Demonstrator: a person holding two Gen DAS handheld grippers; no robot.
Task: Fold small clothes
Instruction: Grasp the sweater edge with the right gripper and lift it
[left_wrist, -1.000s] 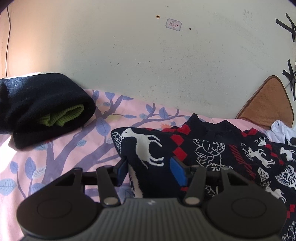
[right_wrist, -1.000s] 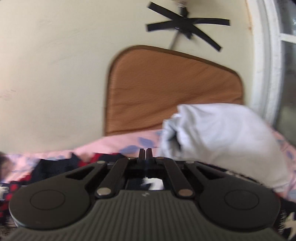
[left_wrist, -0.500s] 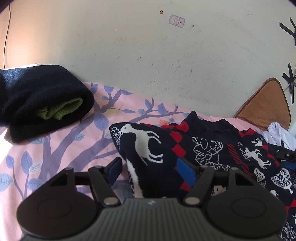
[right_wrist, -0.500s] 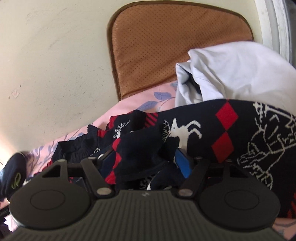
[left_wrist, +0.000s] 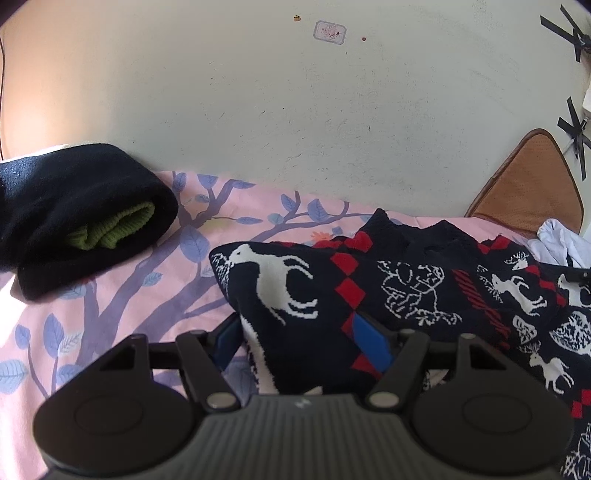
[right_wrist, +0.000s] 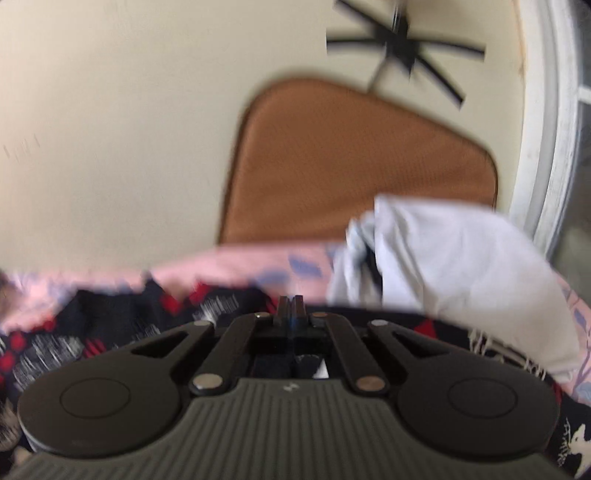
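- Lying across the pink bed sheet (left_wrist: 122, 295), the dark reindeer-pattern sweater (left_wrist: 424, 291) stretches from lower centre of the left wrist view out to the right edge, its long axis running left to right across the frame.
- Its near-left corner, the one with the big white deer, rises as a fold straight between the jaws of the left gripper (left_wrist: 301, 341); the blue pads stand apart on either side of it and I cannot tell whether they press the cloth.
- The right gripper (right_wrist: 291, 304) shows its jaws closed, having just been closing; the blurred view shows no cloth clearly pinched at the tips, with the sweater's right end below and in front of them.
- So the left hand is judged better placed for the corner, the right for the far end.
- Further out: a rolled black-and-green garment (left_wrist: 81, 221) upper left, a white garment (right_wrist: 461, 269) and a brown cushion (right_wrist: 362, 162) at the right.
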